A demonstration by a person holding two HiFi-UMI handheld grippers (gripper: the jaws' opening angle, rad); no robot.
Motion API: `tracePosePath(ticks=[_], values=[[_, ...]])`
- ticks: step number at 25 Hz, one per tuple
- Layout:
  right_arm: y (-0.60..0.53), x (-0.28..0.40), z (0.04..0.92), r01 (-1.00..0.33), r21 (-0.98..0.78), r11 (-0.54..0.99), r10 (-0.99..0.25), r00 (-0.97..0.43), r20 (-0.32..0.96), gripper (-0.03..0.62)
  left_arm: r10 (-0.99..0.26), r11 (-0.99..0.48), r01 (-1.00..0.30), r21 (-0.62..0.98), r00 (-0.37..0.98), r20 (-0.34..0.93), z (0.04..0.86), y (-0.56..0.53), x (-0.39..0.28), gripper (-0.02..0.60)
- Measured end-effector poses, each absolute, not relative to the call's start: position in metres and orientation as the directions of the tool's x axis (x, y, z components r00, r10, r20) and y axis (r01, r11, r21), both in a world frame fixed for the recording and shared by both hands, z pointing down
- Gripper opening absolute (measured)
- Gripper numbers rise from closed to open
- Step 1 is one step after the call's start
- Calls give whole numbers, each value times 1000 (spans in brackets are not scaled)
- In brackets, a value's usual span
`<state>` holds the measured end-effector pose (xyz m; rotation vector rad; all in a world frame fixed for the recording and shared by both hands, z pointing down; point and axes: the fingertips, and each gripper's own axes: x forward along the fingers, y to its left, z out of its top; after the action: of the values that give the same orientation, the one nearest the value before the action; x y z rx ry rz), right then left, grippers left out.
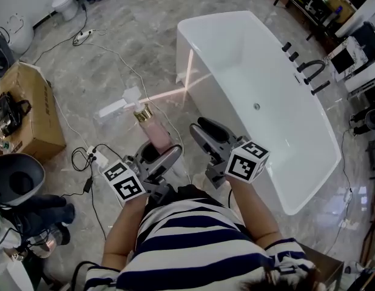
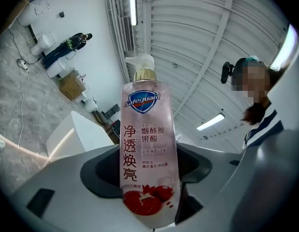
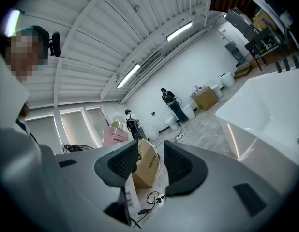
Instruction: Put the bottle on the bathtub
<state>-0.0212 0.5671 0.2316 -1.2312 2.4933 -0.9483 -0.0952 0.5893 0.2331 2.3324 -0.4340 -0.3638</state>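
Observation:
A pink soap bottle [image 1: 156, 133] with a gold collar and white pump is held up above the marble floor, left of the white bathtub [image 1: 186, 62]. My left gripper [image 1: 156, 154] is shut on its lower body. In the left gripper view the bottle [image 2: 148, 144] stands upright between the jaws of the left gripper [image 2: 149, 180], with a pomegranate picture at the bottom. My right gripper [image 1: 204, 133] hovers beside the tub's near end, jaws partly apart and empty. In the right gripper view that gripper [image 3: 150, 164] frames only a cardboard box; the bottle [image 3: 114, 134] shows at its left and the bathtub [image 3: 265, 112] at its right.
A black faucet set [image 1: 310, 71] sits on the tub's far rim. A cardboard box [image 1: 31, 111] and a grey bin [image 1: 17, 177] stand at the left. Cables and a power strip [image 1: 84, 36] lie on the floor. A toilet [image 1: 66, 2] stands far back. Shelving [image 1: 357, 53] is at the right.

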Motion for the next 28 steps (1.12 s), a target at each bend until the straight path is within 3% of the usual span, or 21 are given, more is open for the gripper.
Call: tracePosePath(ticks=[8,11,17,28], values=[[561,-21,221,-528,-653,543,-678,-734,30,163,-371,-688,-186,701,921,-119,240,590,-74,319],[562,-28,206,-429,-650,627,-578,-816,-19,177,-346,-693,-162,702,930,-127,240,590,-62,319],[574,-40,195,-234,-628,742,-331,-943,-40,273,-306,-705,-113,700,939,-156,236,595,-35,319],[588,-35,192,-49,-622,781,-93,-995,-38,305,-271,-729,-85,679,947,-172,228,614,1,319]])
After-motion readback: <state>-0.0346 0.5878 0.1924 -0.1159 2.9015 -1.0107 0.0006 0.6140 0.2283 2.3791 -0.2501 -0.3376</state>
